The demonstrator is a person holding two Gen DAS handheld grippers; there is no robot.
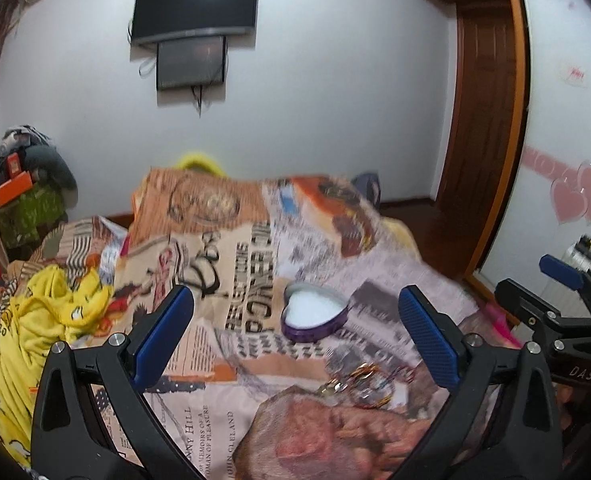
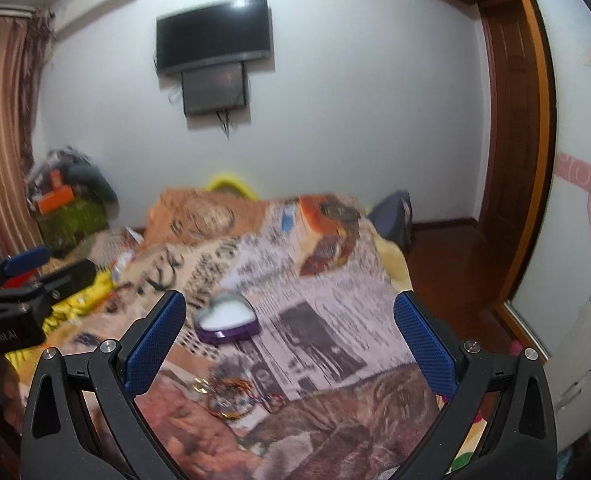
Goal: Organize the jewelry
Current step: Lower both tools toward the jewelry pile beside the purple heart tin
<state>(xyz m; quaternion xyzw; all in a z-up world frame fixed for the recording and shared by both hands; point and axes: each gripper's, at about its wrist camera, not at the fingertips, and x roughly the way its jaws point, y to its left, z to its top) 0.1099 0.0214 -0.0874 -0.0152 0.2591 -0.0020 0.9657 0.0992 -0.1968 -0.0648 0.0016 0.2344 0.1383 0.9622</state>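
Observation:
A purple heart-shaped tin [image 1: 314, 312] with a white lining lies open on the printed bedspread [image 1: 247, 240]; it also shows in the right wrist view [image 2: 227, 320]. A small pile of jewelry [image 1: 361, 386], gold and coloured rings and bangles, lies nearer to me than the tin, also seen from the right [image 2: 241, 396]. My left gripper [image 1: 295, 332] is open and empty, above the bed just short of the tin. My right gripper [image 2: 289, 336] is open and empty, held to the right of the left one, over the jewelry and tin.
A yellow garment [image 1: 43, 320] lies bunched on the bed's left. A cluttered stand [image 1: 23, 196] is at the far left corner. A wall TV [image 1: 195, 8] hangs ahead. A wooden door frame [image 1: 491, 120] and floor are right of the bed.

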